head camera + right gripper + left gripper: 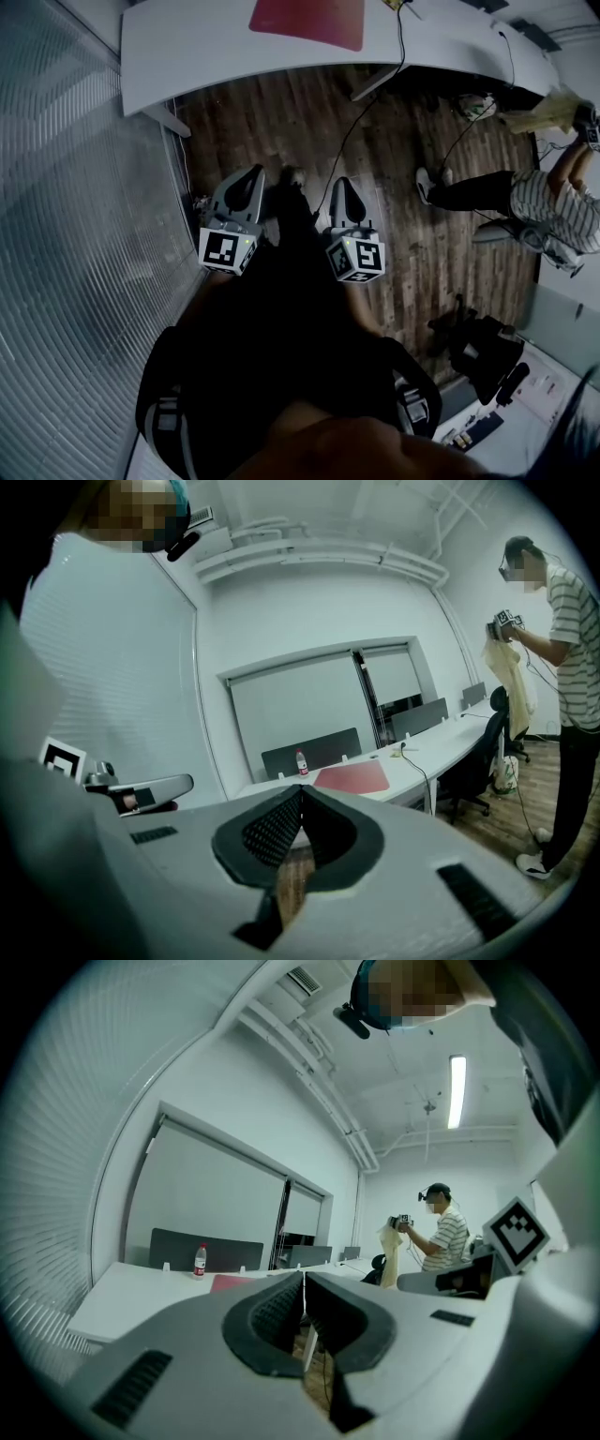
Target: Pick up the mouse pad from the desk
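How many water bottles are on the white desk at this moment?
1. The water bottle stands on the desk, left of the red mouse pad and in front of the dark divider. The head view crops the desk, so others may be hidden.

I can read no word, number or brand anywhere. The cube (228,251) on my left gripper (251,178) and the cube (357,257) on my right gripper (341,185) bear only black-and-white square patterns, no letters. The label on the bottle (301,762) is too small to read.

left claw (254,173), right claw (342,185) — both closed
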A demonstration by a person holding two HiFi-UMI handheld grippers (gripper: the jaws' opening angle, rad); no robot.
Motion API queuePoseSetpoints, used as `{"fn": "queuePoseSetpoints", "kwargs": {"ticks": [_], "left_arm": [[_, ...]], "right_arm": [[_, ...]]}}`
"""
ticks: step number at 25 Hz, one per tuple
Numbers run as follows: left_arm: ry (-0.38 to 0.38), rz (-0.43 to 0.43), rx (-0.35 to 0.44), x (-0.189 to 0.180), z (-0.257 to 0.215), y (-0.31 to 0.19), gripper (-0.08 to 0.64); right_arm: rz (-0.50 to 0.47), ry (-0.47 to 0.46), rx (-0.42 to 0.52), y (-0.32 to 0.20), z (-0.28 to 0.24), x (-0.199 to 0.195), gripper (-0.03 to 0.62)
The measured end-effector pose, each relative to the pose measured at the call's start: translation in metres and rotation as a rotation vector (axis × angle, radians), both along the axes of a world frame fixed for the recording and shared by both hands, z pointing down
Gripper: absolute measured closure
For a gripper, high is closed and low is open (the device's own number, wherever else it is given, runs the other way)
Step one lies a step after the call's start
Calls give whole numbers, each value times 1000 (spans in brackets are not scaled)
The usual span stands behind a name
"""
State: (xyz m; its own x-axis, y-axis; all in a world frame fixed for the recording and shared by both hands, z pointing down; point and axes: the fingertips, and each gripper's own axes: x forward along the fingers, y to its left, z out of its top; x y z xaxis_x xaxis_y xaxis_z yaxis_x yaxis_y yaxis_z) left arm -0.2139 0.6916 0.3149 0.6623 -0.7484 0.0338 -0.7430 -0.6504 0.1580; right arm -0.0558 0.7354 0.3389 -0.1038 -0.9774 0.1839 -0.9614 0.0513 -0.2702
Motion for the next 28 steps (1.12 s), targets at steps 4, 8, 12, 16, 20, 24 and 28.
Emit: {"fn": "queuePoseSetpoints", "kwargs": {"ticks": [4,8,12,16,20,24,28], "left_arm": [[-14,-13,1,8,6,-17,551],[-29,-42,-13,20,7,-54,551],[-35,-53,-1,46,7,-97,552],[-50,-64,5,78,1,-140,552],[-61,-88,-11,113,-1,-194,552],[-67,-116,-24,141,-3,-243,552],[-73,-140,-45,158,0,-282,554]], "right_arm": [[-19,-11,4,-25,6,8,591],[-40,-22,7,-66,15,23,591],[-62,-38,16,-114,16,47,591],[-80,-52,23,-160,12,79,591],[-95,-53,16,-218,15,115,591],[-117,-56,-2,-267,17,144,591],[-136,-57,-12,-310,21,167,591]]}}
